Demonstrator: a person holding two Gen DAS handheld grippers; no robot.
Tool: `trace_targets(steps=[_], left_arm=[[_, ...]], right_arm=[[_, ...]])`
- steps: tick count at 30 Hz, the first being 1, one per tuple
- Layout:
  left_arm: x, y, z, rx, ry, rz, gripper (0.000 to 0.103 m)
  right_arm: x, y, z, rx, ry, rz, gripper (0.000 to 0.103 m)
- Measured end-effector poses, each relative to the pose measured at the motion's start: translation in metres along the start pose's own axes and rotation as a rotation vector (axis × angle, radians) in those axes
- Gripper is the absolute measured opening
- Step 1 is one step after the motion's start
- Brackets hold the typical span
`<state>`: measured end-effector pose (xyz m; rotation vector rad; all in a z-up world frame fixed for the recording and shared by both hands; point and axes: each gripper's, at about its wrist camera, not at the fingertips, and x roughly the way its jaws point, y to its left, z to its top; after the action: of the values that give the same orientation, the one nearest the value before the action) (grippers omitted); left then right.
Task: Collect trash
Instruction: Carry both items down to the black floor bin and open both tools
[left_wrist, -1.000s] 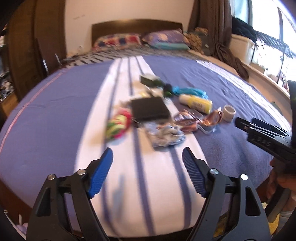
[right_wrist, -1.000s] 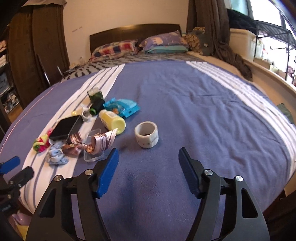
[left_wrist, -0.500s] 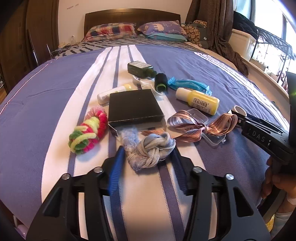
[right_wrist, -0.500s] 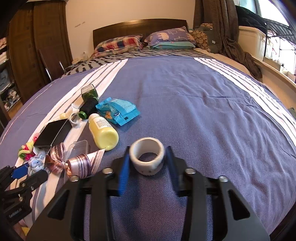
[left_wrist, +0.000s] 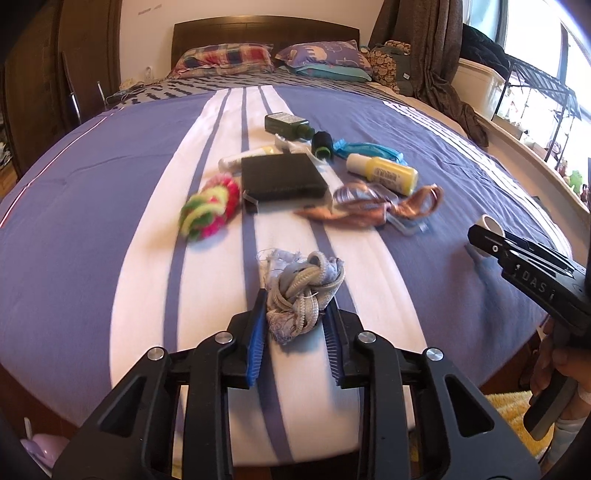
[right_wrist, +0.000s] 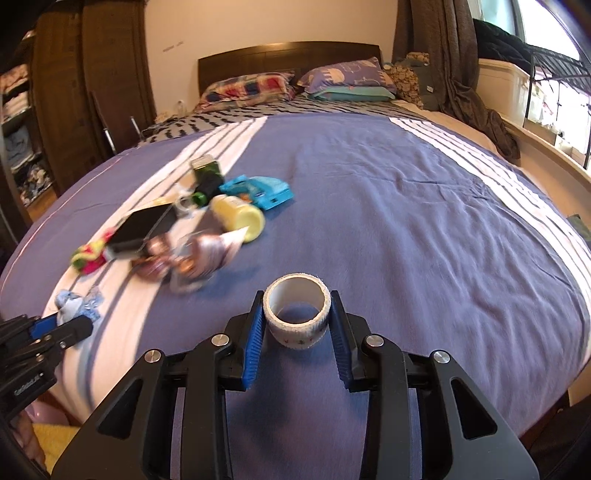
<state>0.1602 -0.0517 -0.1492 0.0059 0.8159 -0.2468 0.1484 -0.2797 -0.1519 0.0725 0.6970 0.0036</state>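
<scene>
My left gripper (left_wrist: 297, 314) is shut on a knotted wad of grey-blue fabric scraps (left_wrist: 301, 291), held just above the bed near its front edge. My right gripper (right_wrist: 297, 317) is shut on a white tape roll (right_wrist: 297, 314), lifted slightly off the purple bedspread. The right gripper with the roll also shows at the right of the left wrist view (left_wrist: 491, 230). The left gripper with the wad shows at the lower left of the right wrist view (right_wrist: 70, 314).
On the bedspread (left_wrist: 92, 184) lie a black box (left_wrist: 282, 177), a pink-green scrunchie (left_wrist: 208, 210), a brown ribbon (left_wrist: 373, 208), a yellow bottle (left_wrist: 384, 173), a green bottle (left_wrist: 288, 125), a blue wrapper (left_wrist: 369, 149). Pillows (left_wrist: 225, 57) are at the headboard.
Both grippers closed on their items, then pulled back toward the bed's front edge: the left with the fabric wad, the right with the tape roll.
</scene>
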Motion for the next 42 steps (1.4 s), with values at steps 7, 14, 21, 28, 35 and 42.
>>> trace_targets(steps=[7,14,21,28,35,42], left_arm=[[-0.05,-0.006,-0.02,0.003,-0.059,0.01,0.026],[-0.086,-0.015,-0.054,0.017,-0.084,0.003,0.026],[-0.091,-0.017,-0.099,0.016,-0.044,0.0,0.026],[-0.069,-0.013,-0.139,0.011,0.057,0.001,0.026],[-0.037,-0.01,-0.175,-0.002,0.167,-0.014,0.026],[0.006,-0.004,-0.204,-0.035,0.3,-0.069,0.026]], right_arm=[[-0.062,0.012,-0.02,-0.03,-0.061,-0.045,0.034],[-0.118,0.022,-0.053,-0.06,-0.104,-0.077,0.034],[-0.122,0.035,-0.099,-0.105,-0.036,-0.021,0.034],[-0.098,0.045,-0.137,-0.116,0.074,0.055,0.034],[-0.069,0.053,-0.164,-0.131,0.166,0.099,0.034],[-0.03,0.066,-0.195,-0.134,0.299,0.15,0.034]])
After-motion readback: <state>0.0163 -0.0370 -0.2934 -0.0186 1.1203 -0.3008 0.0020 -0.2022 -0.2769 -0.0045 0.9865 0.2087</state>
